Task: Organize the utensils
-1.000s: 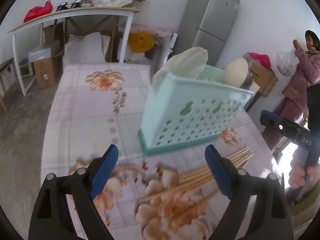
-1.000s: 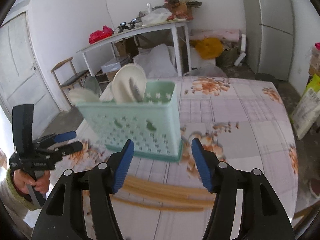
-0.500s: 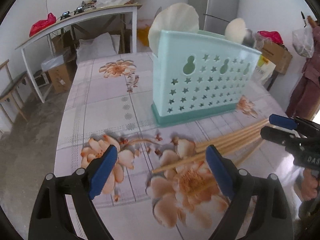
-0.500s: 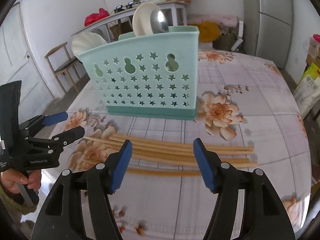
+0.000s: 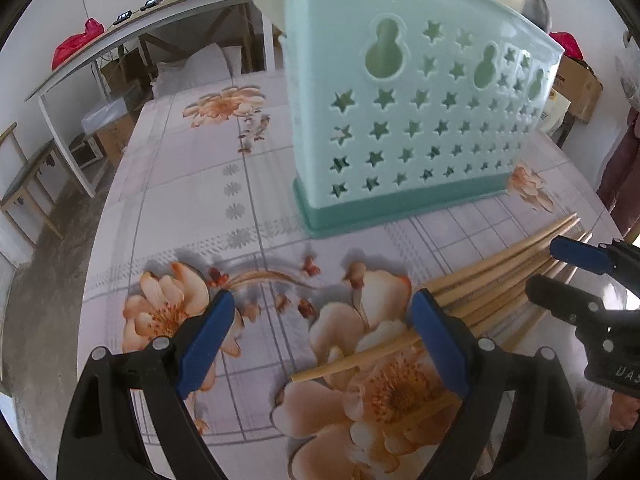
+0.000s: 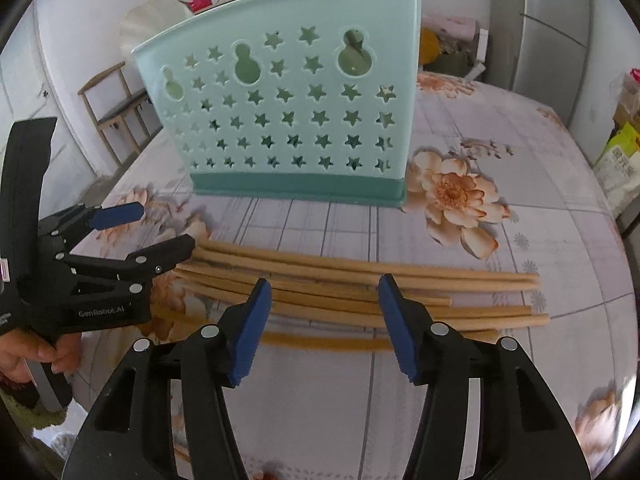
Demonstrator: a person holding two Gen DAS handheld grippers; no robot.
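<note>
Table [image 6: 540,184] under floral, checked cloth. Mint star-cut utensil holder [image 6: 288,120] upright on it, beyond both sets of jaws. Loose wooden chopsticks [image 6: 340,284] flat on cloth, crosswise just ahead of right jaws.

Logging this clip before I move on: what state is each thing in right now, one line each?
Chopsticks: loose bundle lying flat on the table, in front of the holder, none gripped.
Holder: upright on the table, spoons standing in it.
Left tool: open, empty, low at one end of the chopsticks.
Right tool: jaws closing, nothing pinched yet, low over the middle of the chopsticks.
Table: covered with a floral cloth.
</note>
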